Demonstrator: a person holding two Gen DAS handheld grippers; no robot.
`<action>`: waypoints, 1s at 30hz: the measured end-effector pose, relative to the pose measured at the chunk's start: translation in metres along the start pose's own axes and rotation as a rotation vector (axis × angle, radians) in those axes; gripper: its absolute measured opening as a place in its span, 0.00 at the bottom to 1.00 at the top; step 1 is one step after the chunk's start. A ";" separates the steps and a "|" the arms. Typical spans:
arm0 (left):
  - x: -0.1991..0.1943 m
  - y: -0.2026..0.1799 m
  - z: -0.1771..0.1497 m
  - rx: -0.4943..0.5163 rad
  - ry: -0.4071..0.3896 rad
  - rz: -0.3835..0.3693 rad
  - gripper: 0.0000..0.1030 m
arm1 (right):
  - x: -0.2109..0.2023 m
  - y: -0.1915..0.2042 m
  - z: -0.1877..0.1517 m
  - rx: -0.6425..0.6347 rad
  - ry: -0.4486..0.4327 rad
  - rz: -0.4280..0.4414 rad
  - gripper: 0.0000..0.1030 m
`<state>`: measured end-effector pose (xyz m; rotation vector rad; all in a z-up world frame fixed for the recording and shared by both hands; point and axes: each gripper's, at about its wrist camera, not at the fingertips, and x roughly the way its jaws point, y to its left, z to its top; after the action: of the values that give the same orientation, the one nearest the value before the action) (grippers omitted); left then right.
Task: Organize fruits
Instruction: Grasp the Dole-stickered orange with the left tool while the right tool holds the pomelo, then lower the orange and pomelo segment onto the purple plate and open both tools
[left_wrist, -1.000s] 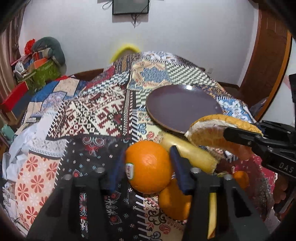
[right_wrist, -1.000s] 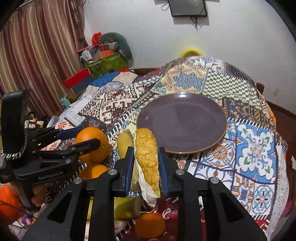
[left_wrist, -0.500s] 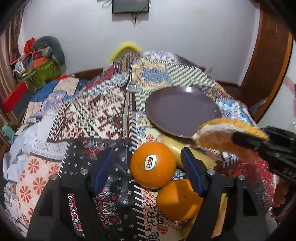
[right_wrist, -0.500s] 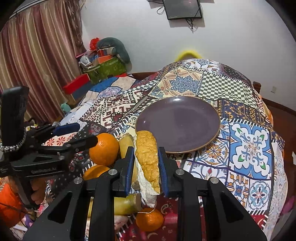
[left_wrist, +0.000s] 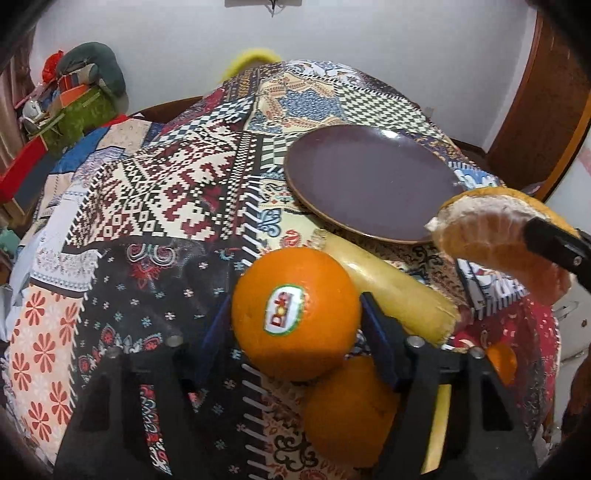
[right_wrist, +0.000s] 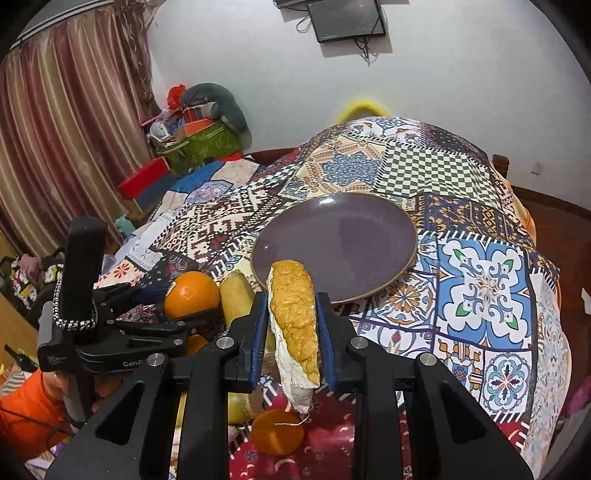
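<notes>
The left gripper (left_wrist: 295, 325), spread around the stickered orange (left_wrist: 295, 314) half a second ago, now pinches it low in the frame, while the right gripper (right_wrist: 291, 325) keeps clamping the peeled segment (right_wrist: 293, 321) just short of the empty plate (right_wrist: 369, 206).

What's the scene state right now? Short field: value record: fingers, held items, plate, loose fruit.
left gripper: fingers around the stickered orange, which looks lifted above the fruit pile
right gripper: fingers shut on a peeled orange wedge, held in the air near the plate's close rim
plate: dark purple, nothing on it
loose fruit: banana beside the plate; second orange under the held one
surface: patchwork cloth
</notes>
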<state>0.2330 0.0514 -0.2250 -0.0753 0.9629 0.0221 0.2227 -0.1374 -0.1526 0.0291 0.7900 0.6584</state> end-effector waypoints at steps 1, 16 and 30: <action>0.000 0.001 0.000 0.000 -0.002 -0.004 0.64 | 0.000 -0.002 0.000 0.009 -0.001 0.003 0.23; -0.062 0.001 0.033 0.013 -0.189 -0.002 0.64 | -0.017 -0.017 0.032 0.028 -0.102 -0.032 0.23; -0.035 -0.017 0.088 0.056 -0.251 0.050 0.64 | -0.005 -0.033 0.069 0.015 -0.148 -0.091 0.22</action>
<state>0.2861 0.0416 -0.1458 0.0035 0.7143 0.0500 0.2836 -0.1520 -0.1087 0.0548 0.6494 0.5579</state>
